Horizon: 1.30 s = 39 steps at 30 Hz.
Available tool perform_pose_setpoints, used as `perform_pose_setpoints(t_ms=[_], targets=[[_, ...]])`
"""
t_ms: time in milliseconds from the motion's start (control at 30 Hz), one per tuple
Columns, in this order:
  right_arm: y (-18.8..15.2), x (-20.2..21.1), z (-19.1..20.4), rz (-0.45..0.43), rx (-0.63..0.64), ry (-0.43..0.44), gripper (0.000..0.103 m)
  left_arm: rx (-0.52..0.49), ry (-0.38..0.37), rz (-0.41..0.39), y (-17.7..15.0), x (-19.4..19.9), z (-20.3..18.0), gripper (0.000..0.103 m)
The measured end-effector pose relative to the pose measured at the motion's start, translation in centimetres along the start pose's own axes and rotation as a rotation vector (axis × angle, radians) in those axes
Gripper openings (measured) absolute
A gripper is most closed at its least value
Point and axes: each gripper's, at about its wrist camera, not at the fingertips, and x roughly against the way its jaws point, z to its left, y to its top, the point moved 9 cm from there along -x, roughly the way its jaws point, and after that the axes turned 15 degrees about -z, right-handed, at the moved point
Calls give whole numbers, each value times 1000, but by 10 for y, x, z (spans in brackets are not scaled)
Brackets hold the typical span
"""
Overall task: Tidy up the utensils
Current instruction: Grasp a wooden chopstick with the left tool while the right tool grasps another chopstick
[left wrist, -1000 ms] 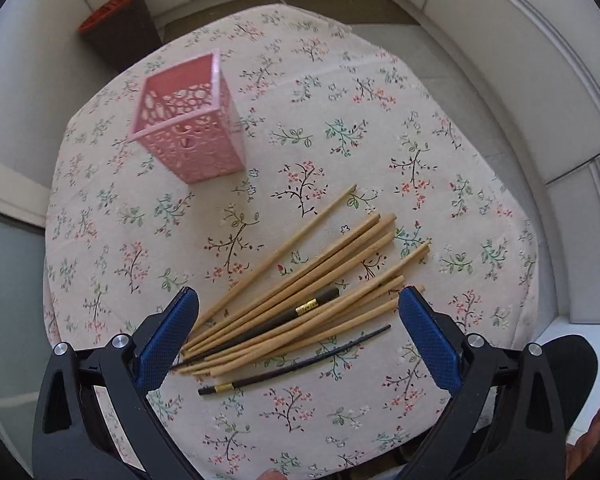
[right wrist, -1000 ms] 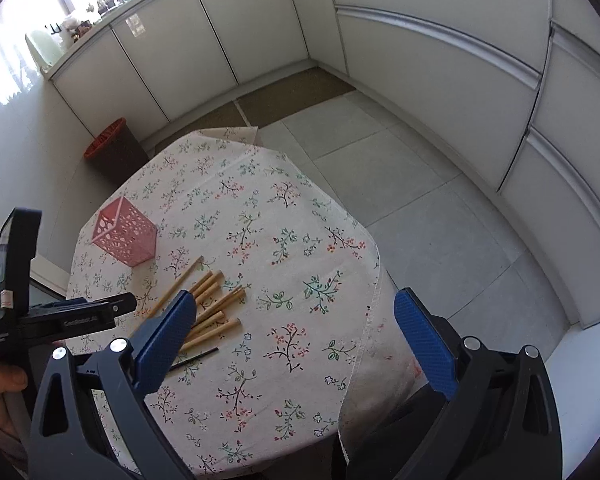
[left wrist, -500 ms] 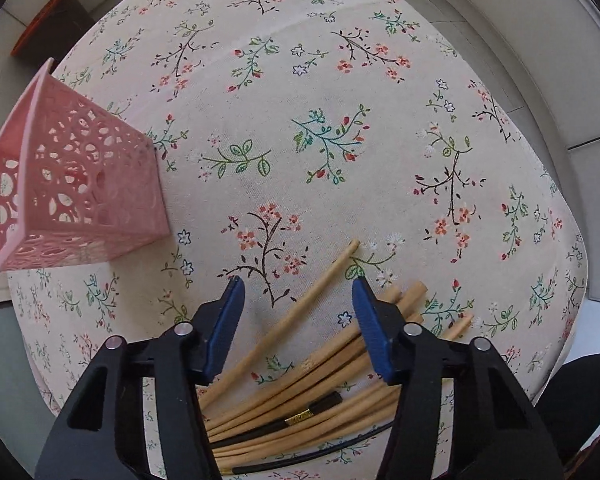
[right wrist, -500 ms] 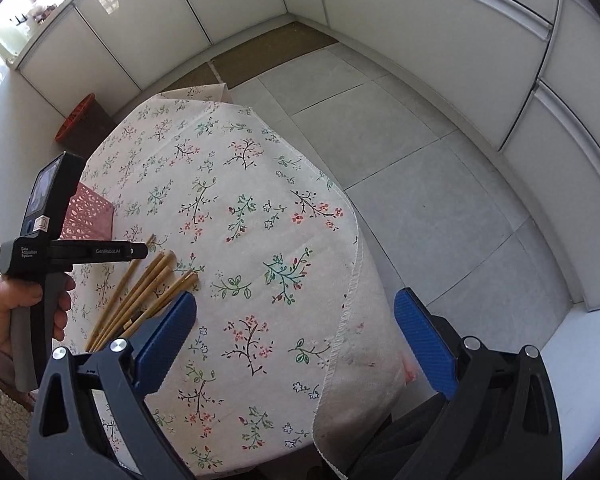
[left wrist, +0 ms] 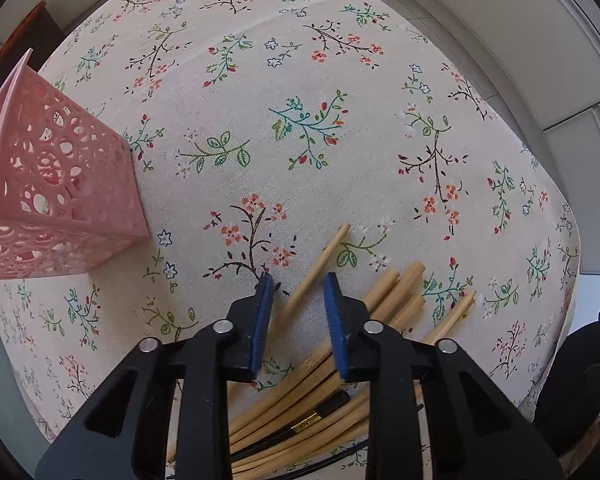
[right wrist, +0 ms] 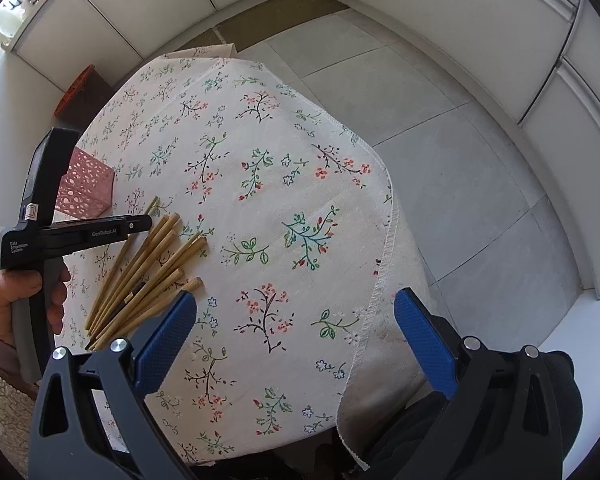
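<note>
Several wooden chopsticks (left wrist: 392, 296) and a dark one (left wrist: 324, 412) lie in a loose pile on the floral tablecloth; the pile also shows in the right wrist view (right wrist: 156, 264). My left gripper (left wrist: 298, 280) is low over the pile, its jaws narrowed but still open around one separate wooden chopstick (left wrist: 320, 264), not touching it. A pink lattice holder (left wrist: 48, 184) stands at the left; it shows in the right wrist view (right wrist: 84, 188) too. My right gripper (right wrist: 296, 316) is wide open and empty, above the table's near side.
The round table's cloth edge (right wrist: 392, 216) hangs toward a tiled floor on the right. A dark bin with a red rim (right wrist: 76, 92) stands on the floor beyond the table. White cabinets line the walls.
My left gripper has come down and forward onto the chopstick pile, and its jaws have narrowed from wide open to a small gap around one chopstick. The right gripper has drifted nearer the table.
</note>
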Motion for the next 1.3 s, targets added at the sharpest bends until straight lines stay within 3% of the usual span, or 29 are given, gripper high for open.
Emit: perform_pose_setpoints(t_ms=[33,133,233,400,467,533,567,667,733,833,1000,1133,1300], targets=[[-3,-2,2,12,-1,-1,96,1,-10,-4,-7,1,-1,16],[-10,-9,9,48,-5,1,96,19,-24,-30,-16,5,2,14],[-17,-18,17,91,-32,13,96,7,9,-69,-21,16,10,11],[-32,-43,30,216,-175,33,96,14,17,-162,-31,75,30,5],[-40,-54,37,280,-272,51,93,33,4,-218,-35,106,35,4],[-48,-63,43,330,-340,36,77,47,5,-279,-42,140,36,4],[-51,-67,46,344,-355,29,75,53,-3,-310,-46,155,31,4],[-51,-70,55,316,-346,-6,71,63,-19,-408,-55,198,26,4],[-50,-68,65,311,-343,9,63,69,-33,-469,-60,222,30,4],[-45,-62,76,286,-328,20,62,82,-48,-551,-54,240,25,4],[-16,-50,120,181,-146,94,62,129,-55,-659,-59,282,35,4],[-14,-59,177,254,143,234,62,152,-51,-718,-64,306,42,4],[-21,-79,210,249,372,225,62,179,-30,-772,-73,326,57,4]])
